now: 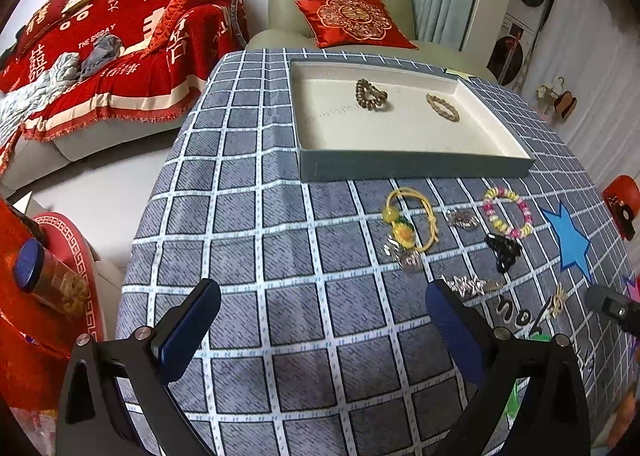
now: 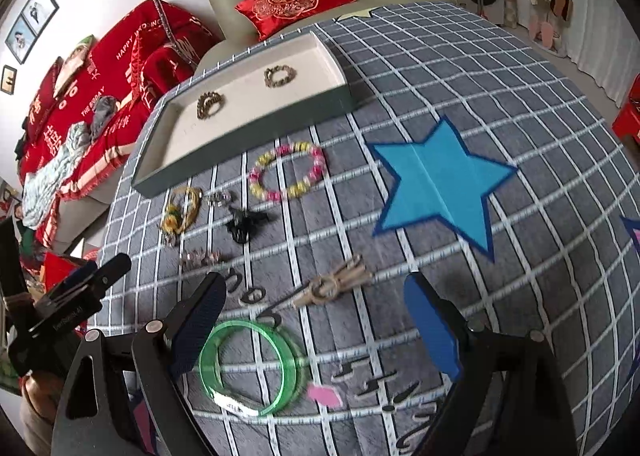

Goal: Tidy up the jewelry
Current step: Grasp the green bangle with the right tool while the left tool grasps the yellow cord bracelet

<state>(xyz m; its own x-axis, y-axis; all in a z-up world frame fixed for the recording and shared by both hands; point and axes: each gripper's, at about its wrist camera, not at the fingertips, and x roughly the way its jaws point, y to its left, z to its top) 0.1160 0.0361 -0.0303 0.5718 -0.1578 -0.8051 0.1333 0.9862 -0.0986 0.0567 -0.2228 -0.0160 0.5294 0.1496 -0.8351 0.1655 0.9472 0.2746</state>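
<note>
A shallow tray (image 1: pixel 416 168) (image 2: pixel 240 138) with a white inside holds two brown bead bracelets (image 1: pixel 371 95) (image 1: pixel 443 107). Loose jewelry lies on the checked tablecloth in front of it: a yellow cord bracelet with a flower (image 1: pixel 408 222) (image 2: pixel 180 208), a pink and yellow bead bracelet (image 1: pixel 507 212) (image 2: pixel 286 170), a black clip (image 1: pixel 502 250) (image 2: pixel 244 226), a silvery piece (image 1: pixel 468 284), a gold clip (image 2: pixel 336 286) and a green bangle (image 2: pixel 250 366). My left gripper (image 1: pixel 320 320) is open and empty above the cloth. My right gripper (image 2: pixel 316 324) is open and empty, low over the gold clip and the bangle.
A blue paper star (image 2: pixel 438 180) (image 1: pixel 568 238) lies on the cloth to the right. A green armchair with a red cushion (image 1: pixel 356 22) stands behind the table, a sofa with a red throw (image 1: pixel 108 52) to the left. A jar (image 1: pixel 48 280) stands at the left.
</note>
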